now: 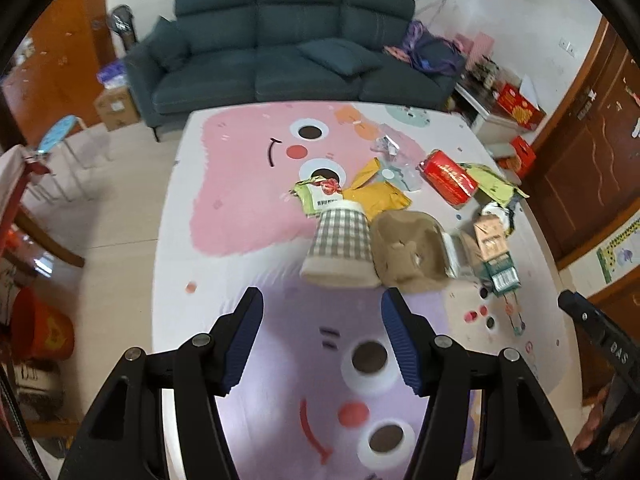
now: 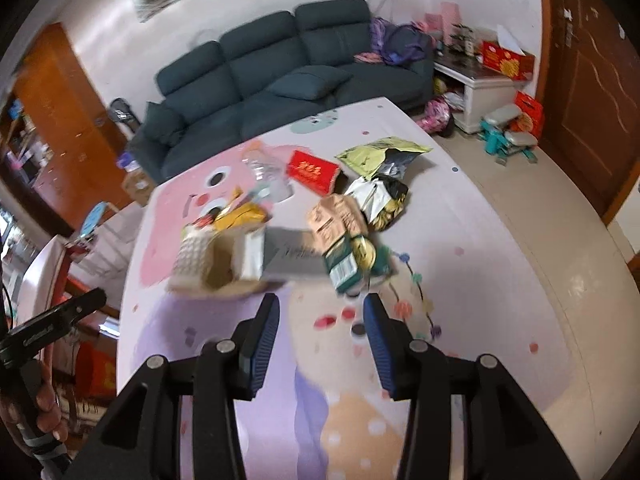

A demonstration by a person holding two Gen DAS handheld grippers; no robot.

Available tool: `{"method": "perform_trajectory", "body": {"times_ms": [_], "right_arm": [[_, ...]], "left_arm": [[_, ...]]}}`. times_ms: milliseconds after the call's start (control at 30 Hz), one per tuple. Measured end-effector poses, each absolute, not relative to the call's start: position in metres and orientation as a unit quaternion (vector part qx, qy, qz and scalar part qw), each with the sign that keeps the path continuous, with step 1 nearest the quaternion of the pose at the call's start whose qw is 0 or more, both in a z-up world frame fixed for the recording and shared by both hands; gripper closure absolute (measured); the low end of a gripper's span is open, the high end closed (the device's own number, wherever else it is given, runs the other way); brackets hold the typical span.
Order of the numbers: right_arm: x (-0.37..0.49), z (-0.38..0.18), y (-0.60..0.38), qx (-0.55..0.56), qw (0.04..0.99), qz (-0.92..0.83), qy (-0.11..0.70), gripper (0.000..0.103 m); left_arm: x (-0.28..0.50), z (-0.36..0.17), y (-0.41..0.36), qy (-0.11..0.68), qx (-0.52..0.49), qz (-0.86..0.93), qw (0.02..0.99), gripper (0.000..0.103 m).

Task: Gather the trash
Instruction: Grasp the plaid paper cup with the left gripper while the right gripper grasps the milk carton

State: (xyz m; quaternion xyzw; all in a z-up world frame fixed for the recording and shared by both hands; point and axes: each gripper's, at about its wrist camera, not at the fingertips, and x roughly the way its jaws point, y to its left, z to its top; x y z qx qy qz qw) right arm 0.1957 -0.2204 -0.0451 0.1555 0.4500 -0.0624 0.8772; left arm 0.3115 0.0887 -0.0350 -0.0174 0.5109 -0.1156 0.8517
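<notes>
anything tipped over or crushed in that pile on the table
Yes. The checked paper cup lies on its side, mouth toward the camera. Beside it the brown cardboard tray is crumpled, and the green-and-tan carton is squashed. The red box looks intact.

Soft daylight, fisheye-warped edges, motion blur throughout
</notes>
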Motion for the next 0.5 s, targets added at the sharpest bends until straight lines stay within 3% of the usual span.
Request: {"method": "perform_trajectory", "body": {"times_ms": [300,500], "right_arm": [[0.281,-0.095,-0.245,0.133,0.852,-0.084,0.500,0.054],[0.307,-0.123,-0.256,0.139,0.836,-0.076,0.526,0.051]], "left_arm": [[0.398,-0.106,0.081,0.582,-0.035,-0.172,0.794,0.043],[0.414,-0.138,0.071,0.606,-0.039,-0.196,0.770,0.043]]}}
